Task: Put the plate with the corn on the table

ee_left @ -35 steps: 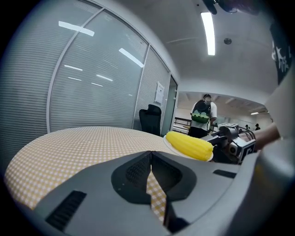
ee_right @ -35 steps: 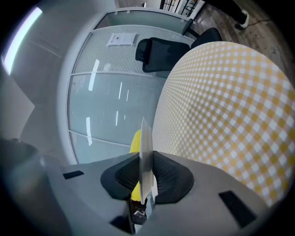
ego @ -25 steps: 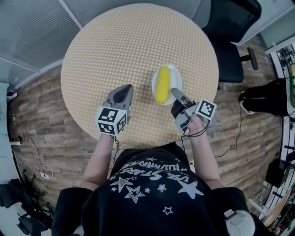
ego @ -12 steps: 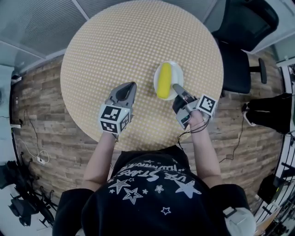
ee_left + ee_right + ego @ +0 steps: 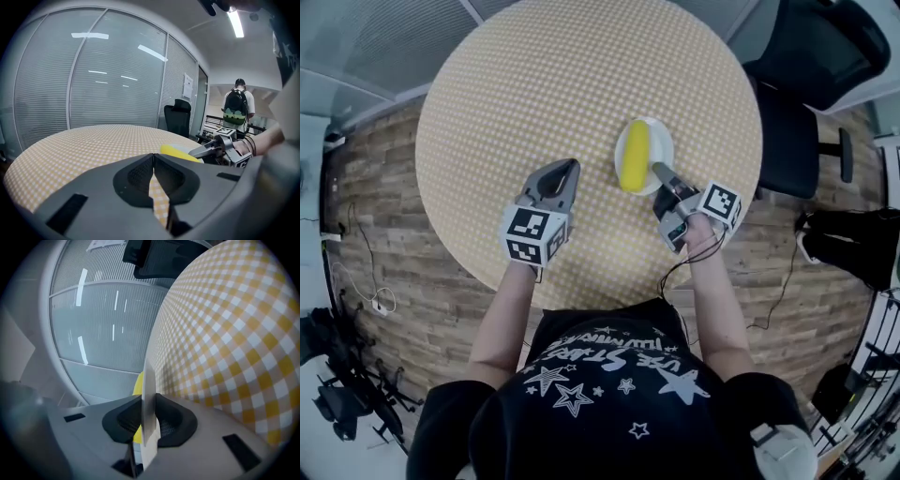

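A small white plate (image 5: 656, 142) with a yellow corn cob (image 5: 634, 156) on it is over the right part of the round checked table (image 5: 544, 84). My right gripper (image 5: 657, 172) is shut on the plate's near rim; in the right gripper view the thin white plate (image 5: 148, 394) edge stands clamped between the jaws with the corn (image 5: 137, 385) behind it. My left gripper (image 5: 563, 175) is shut on nothing, over the table left of the plate. In the left gripper view, the left gripper (image 5: 153, 165) has its jaws together, and the corn (image 5: 180, 152) lies beyond them.
A black office chair (image 5: 811, 66) stands right of the table. Wood-look floor with cables (image 5: 366, 305) lies to the left. In the left gripper view a person with a backpack (image 5: 236, 108) stands far off, and glass walls with blinds ring the room.
The plate with the corn and my right gripper have shifted slightly up and to the right in the head view. The left gripper has stayed about where it was.
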Demonstrator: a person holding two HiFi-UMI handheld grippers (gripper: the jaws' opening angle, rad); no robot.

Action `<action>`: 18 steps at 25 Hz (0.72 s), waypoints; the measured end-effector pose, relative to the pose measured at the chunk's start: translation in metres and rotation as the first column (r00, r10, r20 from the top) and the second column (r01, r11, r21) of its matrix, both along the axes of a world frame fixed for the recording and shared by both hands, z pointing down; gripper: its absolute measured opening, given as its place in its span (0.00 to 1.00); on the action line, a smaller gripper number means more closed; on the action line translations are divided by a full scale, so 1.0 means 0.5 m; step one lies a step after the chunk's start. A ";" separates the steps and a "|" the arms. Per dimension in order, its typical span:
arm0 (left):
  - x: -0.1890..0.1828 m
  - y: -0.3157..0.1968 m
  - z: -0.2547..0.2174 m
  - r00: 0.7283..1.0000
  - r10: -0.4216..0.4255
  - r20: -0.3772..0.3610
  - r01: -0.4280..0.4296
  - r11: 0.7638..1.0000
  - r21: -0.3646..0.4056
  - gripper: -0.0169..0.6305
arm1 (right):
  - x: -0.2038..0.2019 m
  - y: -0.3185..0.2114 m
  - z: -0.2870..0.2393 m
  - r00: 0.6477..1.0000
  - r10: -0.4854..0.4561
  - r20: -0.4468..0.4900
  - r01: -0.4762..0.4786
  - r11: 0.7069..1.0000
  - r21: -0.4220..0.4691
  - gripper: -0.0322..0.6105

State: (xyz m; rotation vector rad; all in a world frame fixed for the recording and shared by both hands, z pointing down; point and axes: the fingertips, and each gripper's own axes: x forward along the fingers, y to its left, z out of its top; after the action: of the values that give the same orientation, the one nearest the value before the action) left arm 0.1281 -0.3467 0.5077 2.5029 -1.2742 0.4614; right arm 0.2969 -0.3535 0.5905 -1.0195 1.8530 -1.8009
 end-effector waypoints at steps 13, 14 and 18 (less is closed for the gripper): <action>0.029 -0.030 0.025 1.000 -0.015 -0.002 0.015 1.000 -0.026 0.04 | -0.010 -0.036 0.040 1.000 -0.004 0.010 0.005 0.998 -0.055 0.14; 0.026 -0.029 0.026 1.000 -0.016 -0.004 0.016 0.999 -0.029 0.04 | -0.012 -0.037 0.041 1.000 -0.002 0.007 0.003 0.998 -0.060 0.14; 0.010 -0.031 0.027 1.000 -0.026 -0.012 0.026 0.999 -0.034 0.04 | -0.019 -0.042 0.051 1.000 0.014 0.002 -0.014 0.997 -0.080 0.14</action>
State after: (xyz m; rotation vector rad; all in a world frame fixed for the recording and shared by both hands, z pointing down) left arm 0.1332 -0.3624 0.5212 2.4544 -1.2819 0.4568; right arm 0.2876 -0.3743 0.6160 -1.0552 1.7803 -1.8808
